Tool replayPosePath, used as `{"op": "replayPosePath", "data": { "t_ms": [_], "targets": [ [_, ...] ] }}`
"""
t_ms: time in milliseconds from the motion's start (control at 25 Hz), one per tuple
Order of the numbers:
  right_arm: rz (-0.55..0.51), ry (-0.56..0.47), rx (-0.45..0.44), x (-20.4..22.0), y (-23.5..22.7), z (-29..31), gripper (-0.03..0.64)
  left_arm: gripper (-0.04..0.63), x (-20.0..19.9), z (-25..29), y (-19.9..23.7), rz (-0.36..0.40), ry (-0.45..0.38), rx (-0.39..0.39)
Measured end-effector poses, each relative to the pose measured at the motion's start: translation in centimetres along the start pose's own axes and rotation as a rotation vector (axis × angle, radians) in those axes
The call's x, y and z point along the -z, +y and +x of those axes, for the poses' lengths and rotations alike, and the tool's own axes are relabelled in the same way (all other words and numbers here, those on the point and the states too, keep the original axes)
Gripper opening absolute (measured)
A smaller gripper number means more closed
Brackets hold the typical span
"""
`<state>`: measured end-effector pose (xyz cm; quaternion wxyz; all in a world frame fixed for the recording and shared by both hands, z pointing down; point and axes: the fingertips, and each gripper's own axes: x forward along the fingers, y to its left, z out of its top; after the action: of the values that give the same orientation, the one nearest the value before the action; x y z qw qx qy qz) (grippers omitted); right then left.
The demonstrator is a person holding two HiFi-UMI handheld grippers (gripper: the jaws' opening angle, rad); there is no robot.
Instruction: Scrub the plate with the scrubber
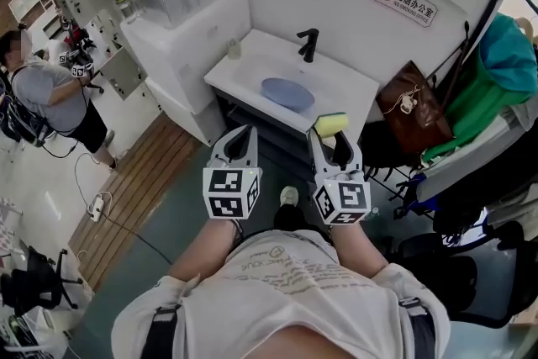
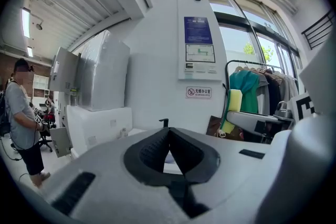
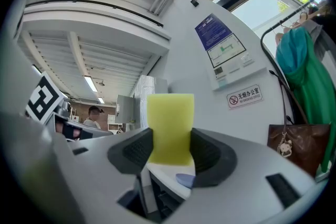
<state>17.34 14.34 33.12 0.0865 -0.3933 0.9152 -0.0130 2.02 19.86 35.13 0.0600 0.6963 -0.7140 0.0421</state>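
Looking down from the head view, we take the black tap (image 1: 308,44) at the back of the white counter (image 1: 252,63) as our mark. The blue plate (image 1: 287,93) lies flat and face up on the counter, just on the near side of the tap and slightly to its left. As that view shows it, its oval outline runs from upper left to lower right.

We hold both grippers side by side, well on the near side of the tap and short of the counter's near edge. They point toward the tap. Neither one touches the plate.

The right gripper (image 1: 329,134) is clamped on the yellow scrubber (image 1: 331,124), with a dark pad pressing on each of its flanks. In the right gripper view the scrubber (image 3: 169,126) stands upright between the pads. Its long axis runs up and down, across the line along which the jaws close, and its upper end rises clear above the pads. Below it in the same view, a sliver of the plate (image 3: 185,180) shows on the counter.

The left gripper (image 1: 244,130) is closed right up, its pads meeting at the tips with nothing between them. Its own view shows the tap (image 2: 165,123) just above the joined tips, and the scrubber (image 2: 233,105) as an upright yellow strip to the tap's right.

A brown bag (image 1: 410,109) leans to the right of the tap.
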Motion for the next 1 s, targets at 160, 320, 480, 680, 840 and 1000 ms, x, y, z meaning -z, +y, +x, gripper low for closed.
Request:
{"op": "replayPosePath", "data": {
  "t_ms": [160,320,480,680,840,1000],
  "targets": [
    [0.008,0.017,0.0,0.7,-2.6,3.9,0.218,0.02,-0.2,4.5,0.9,-0.005,0.013,0.0],
    [0.004,0.041,-0.012,1.7,-4.7,7.9,0.218,0.02,-0.8,8.9,2.0,-0.006,0.03,-0.007],
    [0.015,0.091,-0.019,3.4,-7.2,12.0,0.218,0.021,-1.3,13.5,2.8,-0.009,0.06,-0.009],
    [0.039,0.139,-0.047,5.0,-9.7,16.6,0.218,0.02,-1.7,18.4,4.2,-0.017,0.101,-0.034],
    [0.048,0.157,-0.073,5.8,-11.3,19.8,0.218,0.02,-1.6,21.8,5.3,-0.024,0.128,-0.06],
    [0.062,0.182,-0.096,6.7,-12.6,22.2,0.218,0.02,-1.5,24.6,6.1,-0.027,0.157,-0.076]
  ]
}}
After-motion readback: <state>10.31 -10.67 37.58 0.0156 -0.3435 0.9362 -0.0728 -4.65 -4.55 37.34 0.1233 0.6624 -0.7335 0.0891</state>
